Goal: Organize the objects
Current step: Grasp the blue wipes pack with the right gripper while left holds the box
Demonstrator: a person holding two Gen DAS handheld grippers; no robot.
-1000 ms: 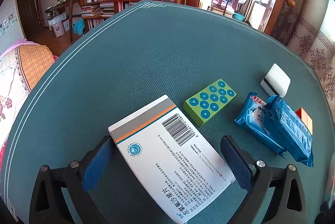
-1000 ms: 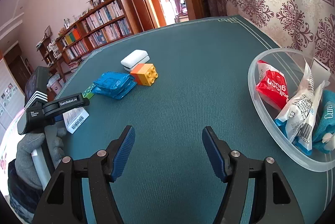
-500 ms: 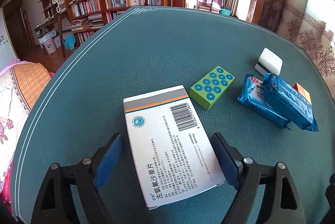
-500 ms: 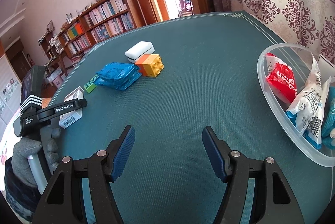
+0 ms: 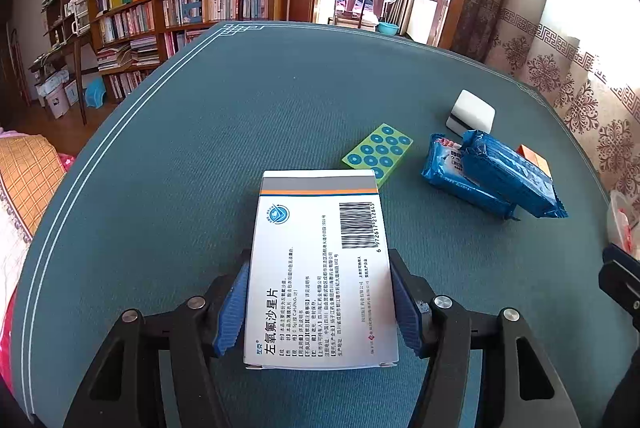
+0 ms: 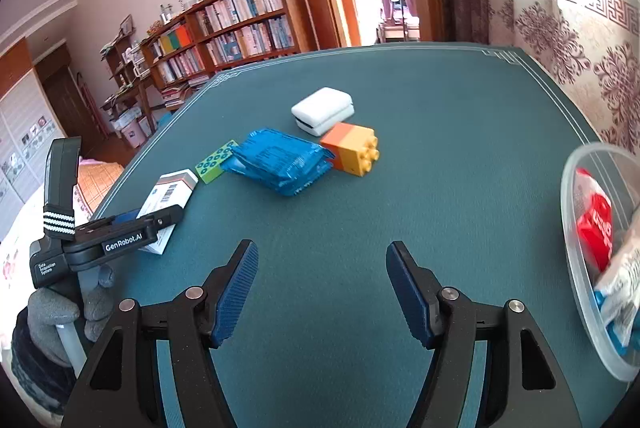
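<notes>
Teal felt-like table top with a thin white double border line, rounded at the near left edge; wide bare stretch left of and beyond the objects, and bare cloth in front of the right gripper. Left gripper has just been closing; its blue ribbed pads now sit against both long sides of the medicine box, clamped on it. The box is flat white card with a grey and orange stripe, barcode and printed text, lying on the table near the left edge. Just past its far corner, a green rectangular block with blue dots, touching or nearly so, cannot tell which. To the right, two glossy crinkled blue packets, one stacked across the other. Behind them a rounded white case with a dark seam, and an orange-yellow studded brick just beside the packets. Right gripper jaws stand apart, nothing between them, hovering over open table well apart from the cluster. Clear plastic bowl at the right edge, round rim, holding a red packet and white-blue wrappers. A grey knit-gloved hand holds the left gripper's handle at the near left edge in the right wrist view. Patterned curtain runs close along the right side of the table; bookshelves stand beyond the far left edge.
</notes>
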